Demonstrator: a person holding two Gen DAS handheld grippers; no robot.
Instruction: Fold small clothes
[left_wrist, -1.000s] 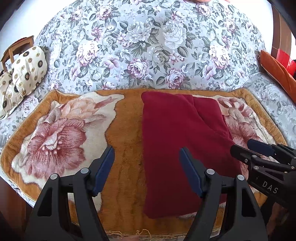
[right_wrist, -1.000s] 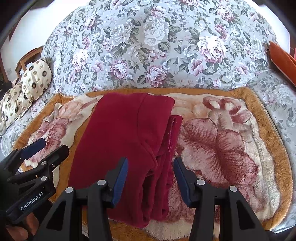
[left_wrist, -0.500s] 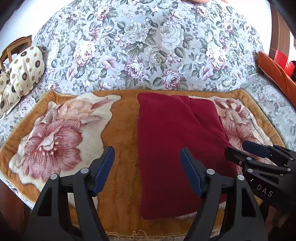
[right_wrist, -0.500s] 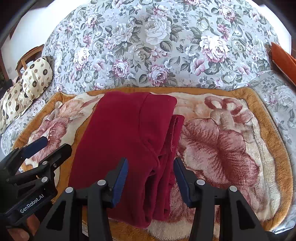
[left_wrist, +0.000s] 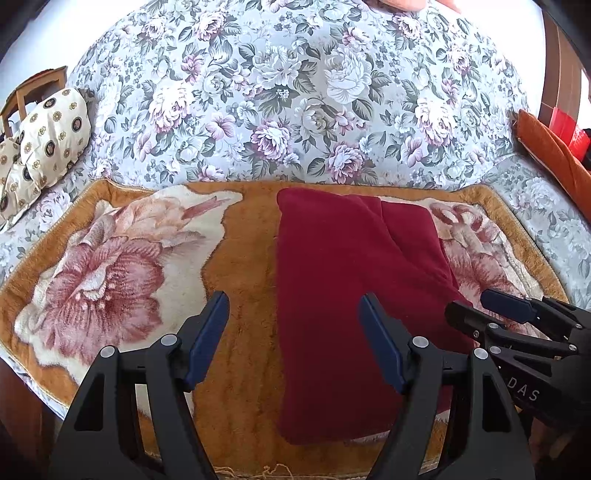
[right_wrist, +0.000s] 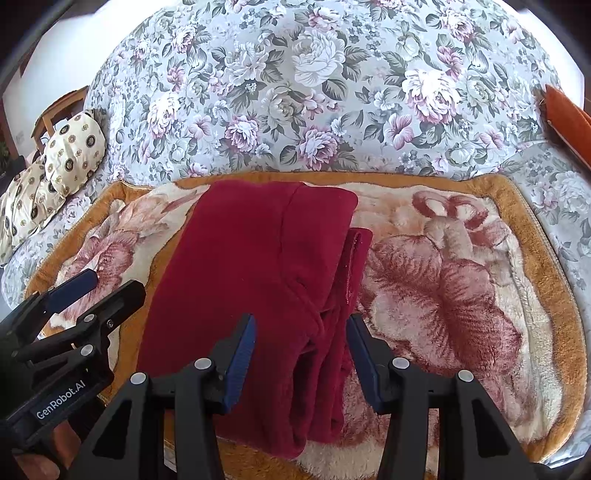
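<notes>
A dark red fleece garment (left_wrist: 343, 295) lies folded lengthwise into a long strip on an orange blanket with big pink flowers (left_wrist: 122, 266). It also shows in the right wrist view (right_wrist: 258, 280), with folded layers stacked along its right edge. My left gripper (left_wrist: 295, 325) is open and empty, above the garment's left edge near its near end. My right gripper (right_wrist: 301, 343) is open and empty, above the garment's right near part. Each gripper shows in the other's view, the right one (left_wrist: 476, 306) at the garment's right edge, the left one (right_wrist: 107, 284) at its left.
The blanket lies on a bed with a grey floral cover (left_wrist: 295, 92). Cream patterned pillows (left_wrist: 48, 136) and a wooden chair (left_wrist: 29, 88) are at the far left. An orange cushion (left_wrist: 546, 144) sits at the far right. The blanket's near edge (left_wrist: 258, 469) is close under me.
Both grippers have shifted slightly over the garment, staying open and empty. The garment has not moved.
</notes>
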